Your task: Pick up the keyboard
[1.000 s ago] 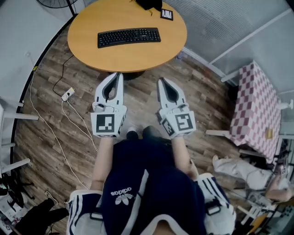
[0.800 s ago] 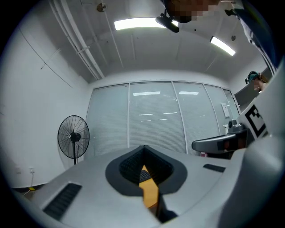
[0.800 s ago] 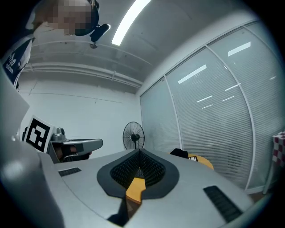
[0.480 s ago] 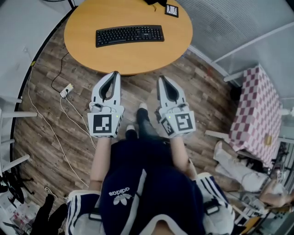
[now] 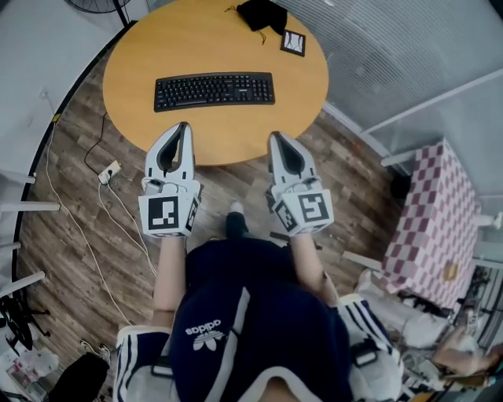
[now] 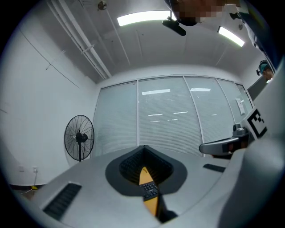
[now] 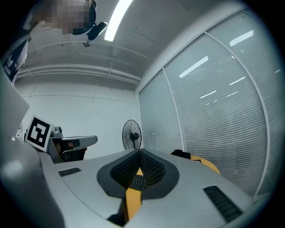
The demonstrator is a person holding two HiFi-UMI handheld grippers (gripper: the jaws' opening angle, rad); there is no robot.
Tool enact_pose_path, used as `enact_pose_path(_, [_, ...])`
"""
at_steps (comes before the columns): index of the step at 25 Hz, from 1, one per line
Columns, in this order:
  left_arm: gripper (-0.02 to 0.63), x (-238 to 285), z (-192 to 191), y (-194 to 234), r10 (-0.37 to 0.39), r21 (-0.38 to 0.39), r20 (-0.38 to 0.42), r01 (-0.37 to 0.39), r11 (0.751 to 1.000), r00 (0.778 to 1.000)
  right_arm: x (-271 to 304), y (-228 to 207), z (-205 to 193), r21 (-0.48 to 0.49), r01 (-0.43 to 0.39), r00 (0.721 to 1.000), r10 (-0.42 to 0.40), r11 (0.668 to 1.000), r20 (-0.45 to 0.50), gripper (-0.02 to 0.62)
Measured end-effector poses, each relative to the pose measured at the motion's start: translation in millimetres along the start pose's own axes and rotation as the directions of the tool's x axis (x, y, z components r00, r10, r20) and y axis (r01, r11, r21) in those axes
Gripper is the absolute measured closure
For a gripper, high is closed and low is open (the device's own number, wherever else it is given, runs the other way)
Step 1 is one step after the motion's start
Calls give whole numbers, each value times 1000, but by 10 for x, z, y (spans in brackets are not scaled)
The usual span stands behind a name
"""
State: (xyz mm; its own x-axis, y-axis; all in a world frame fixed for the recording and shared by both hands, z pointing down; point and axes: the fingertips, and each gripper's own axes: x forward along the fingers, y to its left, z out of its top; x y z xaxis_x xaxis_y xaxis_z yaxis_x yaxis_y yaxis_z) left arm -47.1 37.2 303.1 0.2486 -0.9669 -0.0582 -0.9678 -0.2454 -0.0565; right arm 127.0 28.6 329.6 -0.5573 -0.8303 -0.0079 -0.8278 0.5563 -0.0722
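Round orange wooden surface (image 5: 212, 133), near edge under both claw tips. Flat black computer keyboard (image 5: 214, 90) lies on it, just beyond the left claw (image 5: 183, 127), its right end ahead of the right claw (image 5: 273, 139). Crumpled black cloth (image 5: 262, 13) and small square black-and-white card (image 5: 293, 42) at far edge, well beyond right claw, just beside each other.

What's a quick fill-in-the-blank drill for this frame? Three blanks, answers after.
1. The keyboard lies on a ____ wooden table.
2. The jaws of the left claw and the right claw are both ____.
3. The keyboard is gripped by ____ claw.
Answers: round; shut; neither.
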Motion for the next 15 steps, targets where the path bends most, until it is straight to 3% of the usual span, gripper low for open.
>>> enact_pose_path(6, [603,336,-20,92,58,-26,7,-58,998,998,307,-344,-8,8,-40,999,40,999,-7,592])
enact_pose_path(15, [603,518,-236,187,93,-45,-55,-95,994,994,512,-628,-167,69,-33,999,36,997,-33,592])
